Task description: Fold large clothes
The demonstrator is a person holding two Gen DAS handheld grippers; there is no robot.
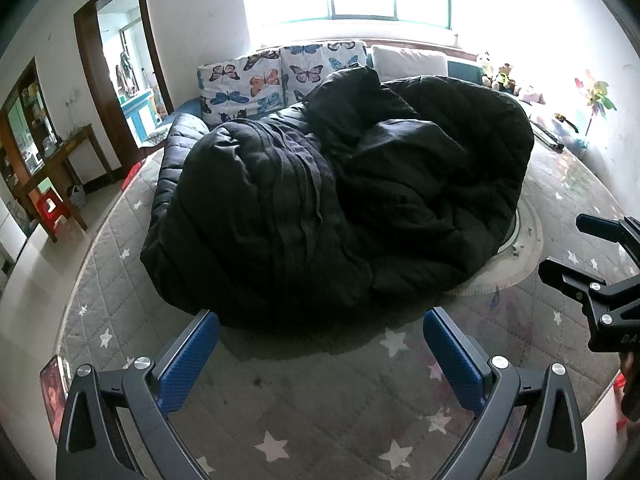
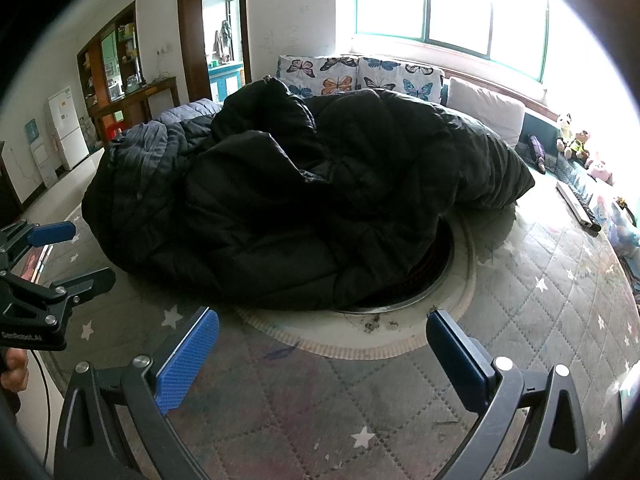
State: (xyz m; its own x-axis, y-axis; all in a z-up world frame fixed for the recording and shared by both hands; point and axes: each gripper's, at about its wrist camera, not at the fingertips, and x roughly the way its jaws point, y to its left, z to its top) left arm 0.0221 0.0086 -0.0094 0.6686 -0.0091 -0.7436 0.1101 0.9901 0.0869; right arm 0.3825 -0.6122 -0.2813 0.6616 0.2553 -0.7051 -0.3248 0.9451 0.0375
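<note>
A big black quilted coat (image 1: 340, 200) (image 2: 304, 200) lies bunched in a heap on a grey star-print quilted table cover (image 1: 320, 420) (image 2: 360, 420). My left gripper (image 1: 320, 344) hovers just short of the coat's near edge, open, its blue pads empty. In the right wrist view my right gripper (image 2: 322, 348) is open too, a little back from the coat and above a round metal-rimmed opening (image 2: 436, 280) that the coat partly covers. Each gripper shows at the edge of the other's view: the right gripper (image 1: 576, 248) and the left gripper (image 2: 80, 252), both with jaws apart.
Butterfly-print cushions (image 1: 280, 76) (image 2: 360, 74) and a pale pillow (image 2: 484, 112) line a bench under a bright window. Stuffed toys (image 2: 576, 144) sit at the right. A wooden desk (image 1: 60, 168), a red stool (image 1: 50, 208), a doorway (image 2: 224, 40) and a white fridge (image 2: 68, 128) are at the left.
</note>
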